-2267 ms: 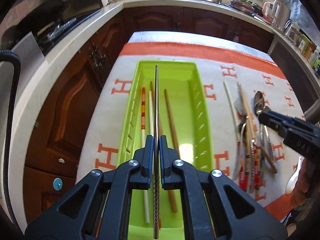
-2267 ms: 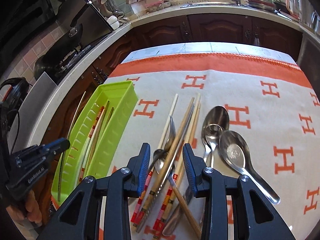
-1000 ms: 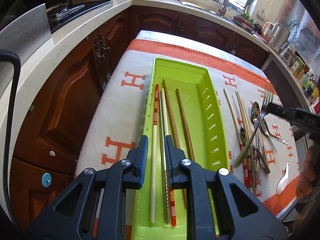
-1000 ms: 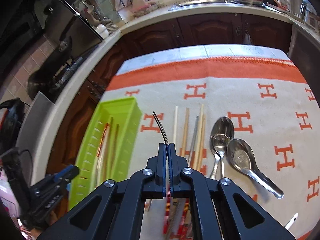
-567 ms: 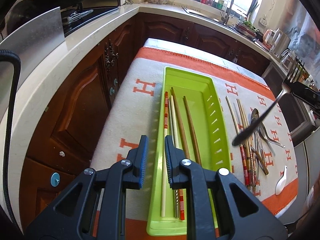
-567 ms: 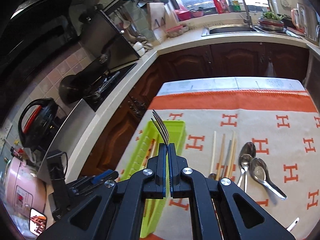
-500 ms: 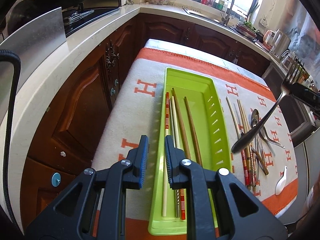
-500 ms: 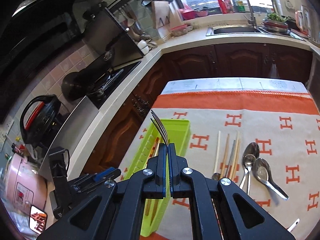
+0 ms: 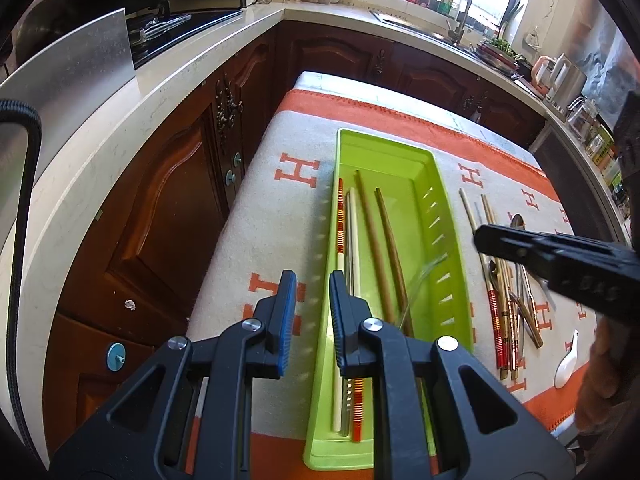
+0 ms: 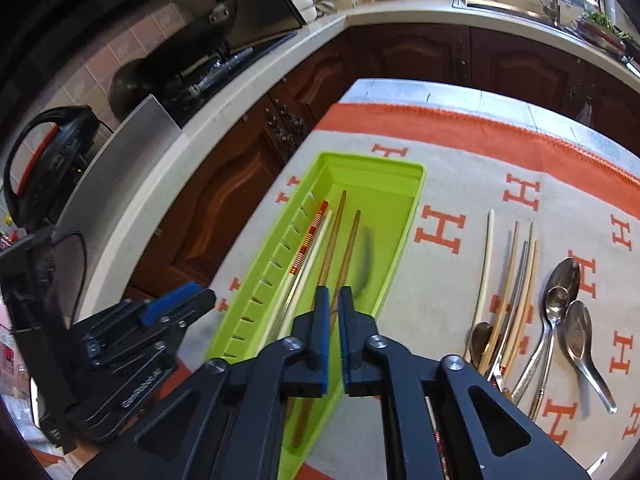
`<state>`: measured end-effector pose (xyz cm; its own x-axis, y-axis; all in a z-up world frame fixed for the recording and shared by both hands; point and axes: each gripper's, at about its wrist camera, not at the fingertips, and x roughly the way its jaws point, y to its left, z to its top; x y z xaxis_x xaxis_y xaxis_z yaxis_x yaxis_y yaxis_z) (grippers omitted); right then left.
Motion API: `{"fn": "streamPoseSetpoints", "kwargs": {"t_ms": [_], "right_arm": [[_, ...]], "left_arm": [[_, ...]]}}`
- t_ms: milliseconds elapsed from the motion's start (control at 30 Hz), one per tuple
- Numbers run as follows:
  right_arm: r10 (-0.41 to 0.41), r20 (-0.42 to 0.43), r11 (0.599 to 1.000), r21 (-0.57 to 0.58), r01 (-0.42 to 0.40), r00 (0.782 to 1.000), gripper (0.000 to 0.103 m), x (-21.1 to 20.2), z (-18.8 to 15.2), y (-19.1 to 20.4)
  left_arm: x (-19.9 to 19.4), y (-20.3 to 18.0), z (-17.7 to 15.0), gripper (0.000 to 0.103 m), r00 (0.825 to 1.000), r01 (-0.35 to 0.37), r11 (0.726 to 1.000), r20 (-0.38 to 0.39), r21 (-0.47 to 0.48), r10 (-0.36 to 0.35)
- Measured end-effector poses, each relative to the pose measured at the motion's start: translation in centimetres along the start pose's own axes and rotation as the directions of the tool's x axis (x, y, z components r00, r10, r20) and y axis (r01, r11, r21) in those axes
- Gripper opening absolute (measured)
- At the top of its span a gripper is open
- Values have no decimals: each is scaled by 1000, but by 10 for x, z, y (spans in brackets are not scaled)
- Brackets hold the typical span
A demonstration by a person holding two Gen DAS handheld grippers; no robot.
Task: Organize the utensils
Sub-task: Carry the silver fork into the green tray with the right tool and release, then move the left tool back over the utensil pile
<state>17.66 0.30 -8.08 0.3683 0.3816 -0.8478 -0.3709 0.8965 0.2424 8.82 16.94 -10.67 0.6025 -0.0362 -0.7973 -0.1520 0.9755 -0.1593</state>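
A green tray lies lengthwise on the cloth and holds several chopsticks. A fork shows as a blurred streak inside the tray, by its right wall, free of any jaws. My right gripper hangs over the tray's near right part; its jaws are opening and nothing is between them. My left gripper hovers at the tray's left rim, a narrow gap between its blue pads, empty.
Right of the tray lie loose chopsticks, metal spoons and a white ceramic spoon on the H-patterned cloth. Brown cabinets and a pale counter run along the left. A hand holds the right gripper.
The right gripper carried the fork from the pile leftward over the tray, parted its jaws, and the fork dropped in. The left gripper let go of a metal chopstick earlier and has since stayed put.
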Motion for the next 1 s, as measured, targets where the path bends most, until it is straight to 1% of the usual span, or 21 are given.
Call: {"fn": "streamPoseSetpoints", "kwargs": {"t_ms": [33,67,100,133,200,567,800,1000], "right_arm": [[-14,-1,1000,-1,14,1000,23,6,1,-2],[-29,8,1000,-9,29,1000,35,9,2,0],[-35,17,999,-13,35,999,38,11,2,-1],[-40,25,999,-15,41,999,39,12,2,-2],[-37,26,999,-18,37,999,39,15,3,-5],[-48,34,999,-17,49,998,39,10,-12,-22],[-46,46,999,11,46,998,39,-4,-29,-35],[-58,57,998,28,56,997,39,-19,-52,-50]], "left_arm": [[2,0,1,17,1000,-2,1000,-5,-3,2],[3,0,1,23,1000,-5,1000,-7,-6,5],[4,0,2,29,1000,-8,1000,-6,-8,8],[5,0,2,31,1000,-11,1000,-5,-9,11],[6,-1,2,34,1000,-15,1000,-2,-7,15],[10,-20,2,34,1000,-7,1000,-18,27,7],[5,-37,-3,34,1000,8,998,-26,67,-7],[-3,-64,-11,34,999,41,992,-35,116,-37]]}}
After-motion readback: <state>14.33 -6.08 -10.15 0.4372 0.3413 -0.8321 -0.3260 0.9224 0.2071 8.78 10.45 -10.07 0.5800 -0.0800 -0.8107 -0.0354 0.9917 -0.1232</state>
